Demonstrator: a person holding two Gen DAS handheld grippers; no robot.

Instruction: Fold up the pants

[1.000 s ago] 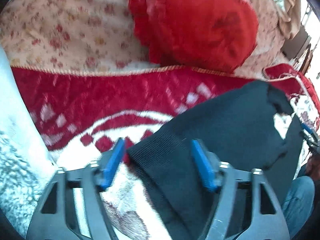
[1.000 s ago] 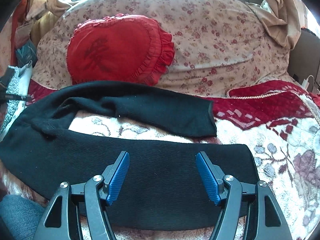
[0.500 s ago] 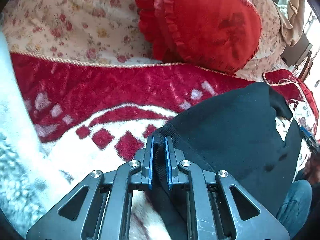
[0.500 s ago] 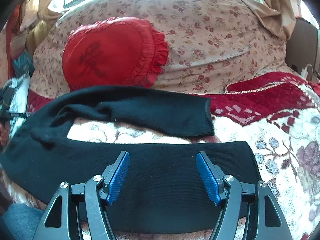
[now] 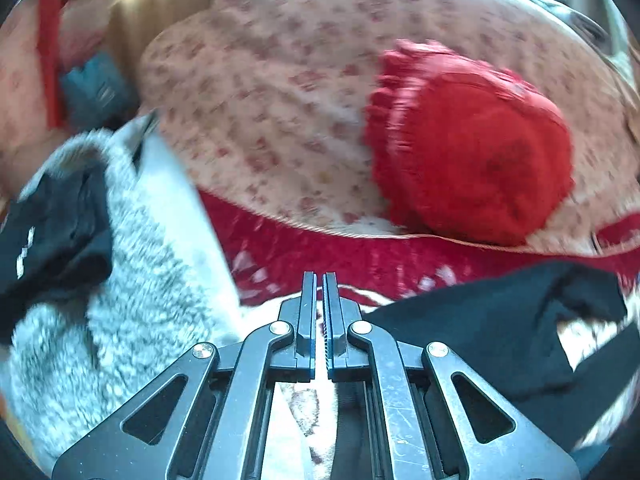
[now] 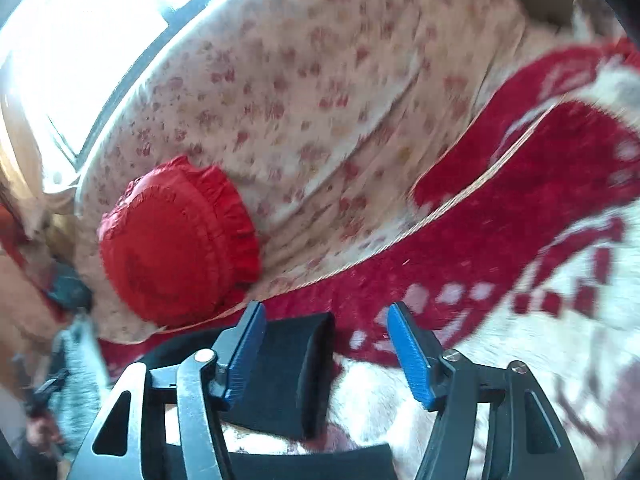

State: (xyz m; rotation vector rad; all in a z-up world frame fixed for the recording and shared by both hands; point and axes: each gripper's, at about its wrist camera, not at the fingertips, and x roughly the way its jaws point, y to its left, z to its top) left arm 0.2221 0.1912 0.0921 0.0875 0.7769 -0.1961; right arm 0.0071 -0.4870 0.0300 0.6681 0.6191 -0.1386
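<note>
The black knit pants (image 5: 492,328) lie on the red and white blanket, right of my left gripper (image 5: 319,304). The left jaws are closed with a thin gap, and I see no fabric between them; the pants start just to their right. In the right wrist view a pant leg end (image 6: 296,372) lies between the open blue fingers of my right gripper (image 6: 326,354), nearer the left finger (image 6: 246,354). A second black strip (image 6: 312,460) crosses under the gripper at the bottom.
A red ruffled cushion (image 5: 472,152) leans on a floral pillow (image 5: 272,112) behind the blanket (image 6: 520,240). A grey fleecy garment (image 5: 132,292) and a dark item (image 5: 52,232) lie at the left. A bright window (image 6: 80,32) is behind.
My left gripper, shut on the pants' waist edge half a second ago, has swung left and up and shows no fabric now. My right gripper has moved to the far leg's end.
</note>
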